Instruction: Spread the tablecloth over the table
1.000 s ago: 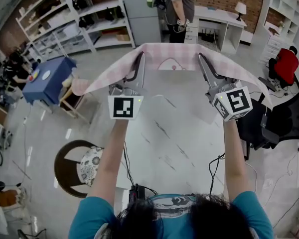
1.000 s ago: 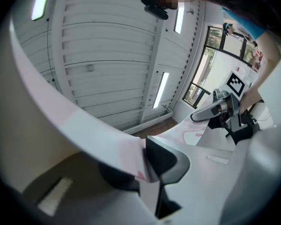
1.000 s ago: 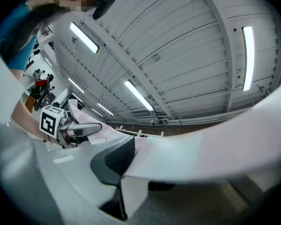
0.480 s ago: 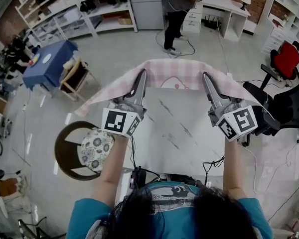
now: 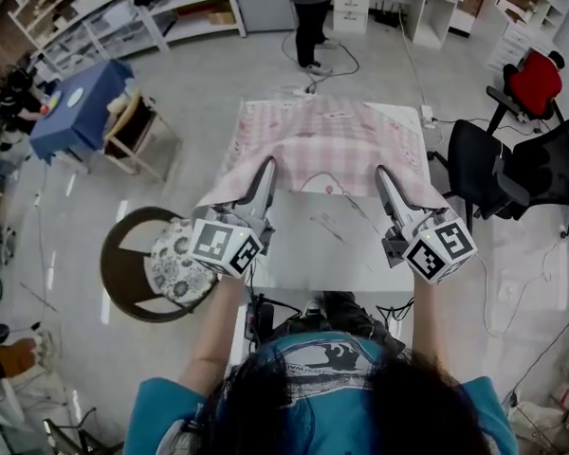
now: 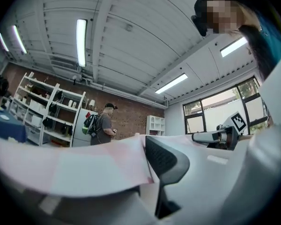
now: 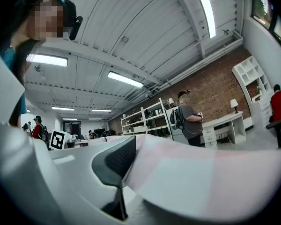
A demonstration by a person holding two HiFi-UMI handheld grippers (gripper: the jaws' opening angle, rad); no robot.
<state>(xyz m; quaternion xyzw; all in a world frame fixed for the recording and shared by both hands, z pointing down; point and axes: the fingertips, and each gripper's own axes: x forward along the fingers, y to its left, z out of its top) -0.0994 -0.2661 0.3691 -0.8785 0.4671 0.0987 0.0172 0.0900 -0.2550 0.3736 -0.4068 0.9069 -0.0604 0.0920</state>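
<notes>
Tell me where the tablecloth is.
In the head view, the tablecloth lies centre, draped over the far half of the white table, between the round cushioned chair at left and black office chairs at right.

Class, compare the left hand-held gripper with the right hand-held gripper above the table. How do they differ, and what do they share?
The left hand-held gripper holds the tablecloth near its near left corner, while the right hand-held gripper holds it near the near right corner. The left one's marker cube shows a different pattern from the right one's marker cube. Both have pink cloth between their jaws and point away across the table. The right one's jaws are closing on the cloth.
</notes>
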